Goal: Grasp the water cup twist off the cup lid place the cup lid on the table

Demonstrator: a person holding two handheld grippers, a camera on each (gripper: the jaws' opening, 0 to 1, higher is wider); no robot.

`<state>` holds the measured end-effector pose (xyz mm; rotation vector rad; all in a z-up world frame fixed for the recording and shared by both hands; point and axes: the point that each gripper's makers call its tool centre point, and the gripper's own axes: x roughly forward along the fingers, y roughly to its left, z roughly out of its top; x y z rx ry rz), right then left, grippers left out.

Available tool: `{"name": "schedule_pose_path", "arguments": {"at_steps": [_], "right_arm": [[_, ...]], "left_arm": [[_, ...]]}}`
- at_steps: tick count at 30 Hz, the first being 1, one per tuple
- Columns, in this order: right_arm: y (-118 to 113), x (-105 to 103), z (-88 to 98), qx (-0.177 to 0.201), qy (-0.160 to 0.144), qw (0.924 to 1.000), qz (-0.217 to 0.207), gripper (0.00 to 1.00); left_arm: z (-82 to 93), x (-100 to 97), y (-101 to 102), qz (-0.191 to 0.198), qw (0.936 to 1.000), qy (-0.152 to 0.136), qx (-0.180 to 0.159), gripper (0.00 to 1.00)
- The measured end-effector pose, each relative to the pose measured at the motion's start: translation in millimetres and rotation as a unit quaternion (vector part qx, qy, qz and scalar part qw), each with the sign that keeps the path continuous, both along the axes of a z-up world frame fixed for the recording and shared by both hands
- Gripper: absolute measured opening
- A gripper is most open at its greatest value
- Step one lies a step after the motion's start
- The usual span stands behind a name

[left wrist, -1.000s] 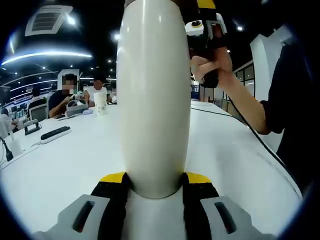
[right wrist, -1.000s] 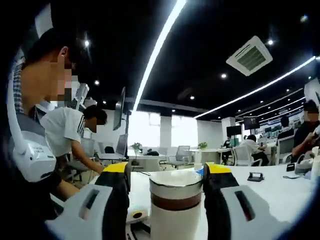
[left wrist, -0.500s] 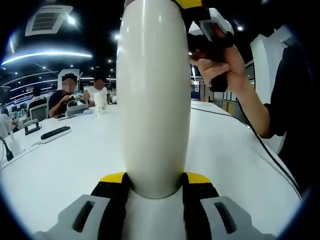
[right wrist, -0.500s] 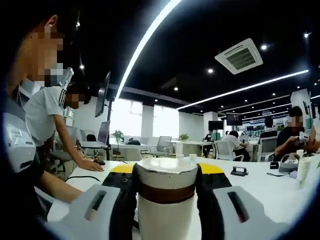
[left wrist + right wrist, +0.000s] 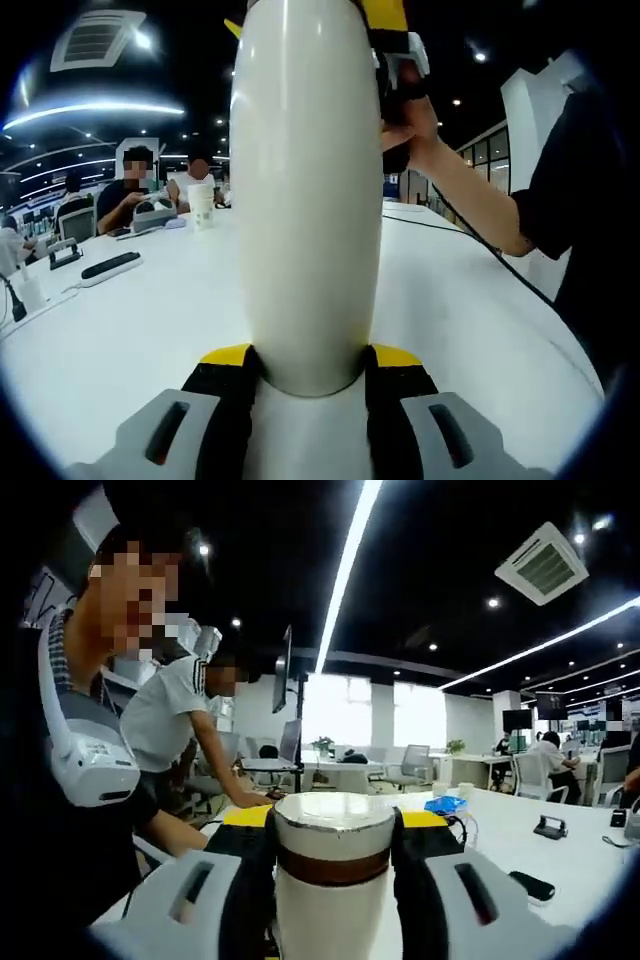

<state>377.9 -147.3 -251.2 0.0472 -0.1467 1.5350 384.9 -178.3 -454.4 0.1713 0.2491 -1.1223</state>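
White water cup (image 5: 308, 200) upright on table (image 5: 120, 330), pinched low by left gripper (image 5: 308, 375). Right gripper (image 5: 333, 825) clamped on cup lid (image 5: 333, 845); hand (image 5: 408, 125) raised at top.

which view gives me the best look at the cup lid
The right gripper view: the cup lid, white with a brown band, sits centred between that gripper's jaws. In the left gripper view the water cup body shows, its top cut off.

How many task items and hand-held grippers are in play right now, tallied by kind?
Water cup: 1
Cup lid: 1
Hand-held grippers: 2, the left hand-held gripper shut on the water cup body and the right hand-held gripper shut on the cup lid
Total: 4
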Motion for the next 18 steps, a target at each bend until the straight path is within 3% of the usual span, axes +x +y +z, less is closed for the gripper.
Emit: {"name": "schedule_pose_path", "arguments": {"at_steps": [3, 8, 11, 13, 15, 18], "right_arm": [[0.0, -2.4, 0.0, -0.001, 0.008, 0.9987, 0.051, 0.48], [1.0, -2.9, 0.5, -0.001, 0.006, 0.998, 0.062, 0.48], [-0.4, -1.9, -0.1, 0.005, 0.017, 0.9994, 0.029, 0.49], [-2.8, -2.0, -1.4, 0.005, 0.016, 0.9999, 0.0, 0.56], [-4.7, -2.2, -0.6, 0.015, 0.037, 0.9985, -0.038, 0.61], [-7.1, -4.6, 1.2, 0.03, 0.028, 0.9949, -0.092, 0.61]], "left_arm": [[0.1, -0.1, -0.4, 0.0, 1.0, 0.0, 0.0, 0.45], [0.4, -0.1, -0.7, 0.0, 1.0, 0.0, -0.001, 0.45], [0.6, -0.2, -0.8, 0.0, 1.0, 0.0, -0.001, 0.45], [0.9, -0.4, -0.8, -0.001, 1.0, 0.0, -0.001, 0.45], [1.4, -0.7, -1.1, -0.001, 1.0, -0.001, -0.001, 0.45], [1.5, -0.9, -1.0, -0.001, 1.0, -0.001, -0.001, 0.45]]}}
